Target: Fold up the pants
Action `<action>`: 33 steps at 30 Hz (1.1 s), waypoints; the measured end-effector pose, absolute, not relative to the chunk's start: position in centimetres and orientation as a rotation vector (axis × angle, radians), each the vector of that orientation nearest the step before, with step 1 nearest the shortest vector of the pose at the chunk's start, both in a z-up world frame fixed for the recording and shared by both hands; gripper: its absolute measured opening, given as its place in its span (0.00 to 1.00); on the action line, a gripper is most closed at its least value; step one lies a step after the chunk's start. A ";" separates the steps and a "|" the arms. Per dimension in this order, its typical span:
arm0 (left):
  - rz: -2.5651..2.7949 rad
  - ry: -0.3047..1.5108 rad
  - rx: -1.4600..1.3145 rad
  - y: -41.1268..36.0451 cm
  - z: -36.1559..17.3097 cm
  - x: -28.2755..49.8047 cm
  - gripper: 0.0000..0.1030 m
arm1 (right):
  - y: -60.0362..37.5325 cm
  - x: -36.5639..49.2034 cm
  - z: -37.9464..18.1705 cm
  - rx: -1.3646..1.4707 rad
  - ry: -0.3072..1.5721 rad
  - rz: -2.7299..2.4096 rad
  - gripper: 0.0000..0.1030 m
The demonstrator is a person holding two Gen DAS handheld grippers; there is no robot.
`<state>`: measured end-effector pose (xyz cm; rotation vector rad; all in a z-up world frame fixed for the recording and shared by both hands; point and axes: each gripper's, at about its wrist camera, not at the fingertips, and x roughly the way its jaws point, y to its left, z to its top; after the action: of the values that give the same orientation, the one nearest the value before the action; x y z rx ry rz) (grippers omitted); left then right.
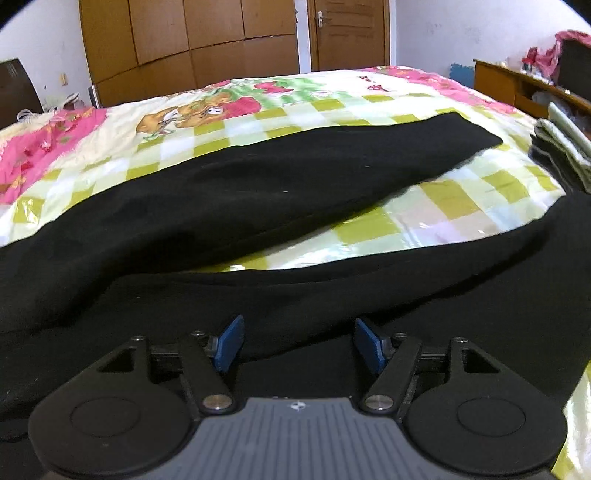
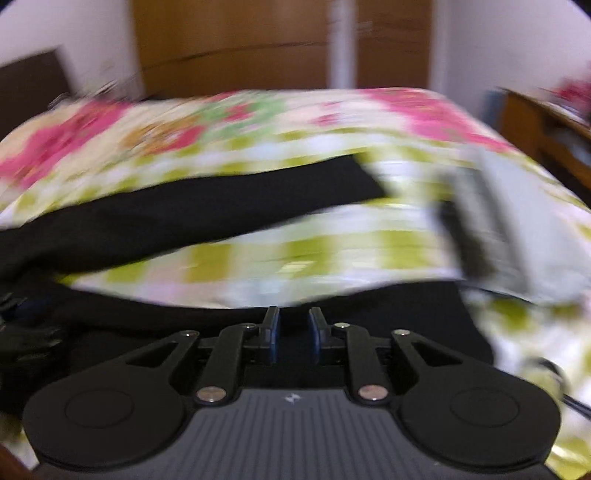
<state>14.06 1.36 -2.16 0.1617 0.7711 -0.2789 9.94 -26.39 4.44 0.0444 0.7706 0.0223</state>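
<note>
Black pants (image 1: pixel 258 192) lie spread across the checked bedspread (image 1: pixel 424 218), legs splayed apart. The left gripper (image 1: pixel 299 341) hovers low over the near leg, blue pads (image 1: pixel 231 343) wide apart, grasping nothing. In the blurred right view, the right gripper (image 2: pixel 294 332) shows a narrow gap at the near leg's edge; whether cloth is pinched, I cannot tell.

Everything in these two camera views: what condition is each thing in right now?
Black pants: unfolded, legs spread apart on the bed.
Bedspread: flat, partly covered by the pants.
Left gripper: open, over the near pant leg.
Right gripper: narrow gap between the fingers, view blurred.
Folded clothes stack: folded, at the bed's edge.
Door: closed.
</note>
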 end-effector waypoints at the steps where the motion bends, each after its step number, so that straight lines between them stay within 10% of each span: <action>1: -0.289 0.775 0.154 2.0 -1.9 14.2 0.76 | -24.7 11.3 4.3 0.019 0.779 0.077 0.17; 17: 0.121 0.749 0.029 31.1 3.0 26.3 0.82 | -2.9 36.8 2.5 -0.569 0.746 0.678 0.51; 28: 0.164 0.909 -0.013 33.7 -1.5 31.3 0.82 | -1.0 41.2 -1.7 -0.653 0.863 0.715 0.49; 33: 0.186 0.927 -0.033 33.2 -0.6 32.1 0.27 | -0.3 40.9 -1.4 -0.654 0.884 0.707 0.08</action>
<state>32.10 33.19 -0.56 -0.0333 0.9266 0.1856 40.92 -0.25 -1.42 -0.6542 0.8838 0.7066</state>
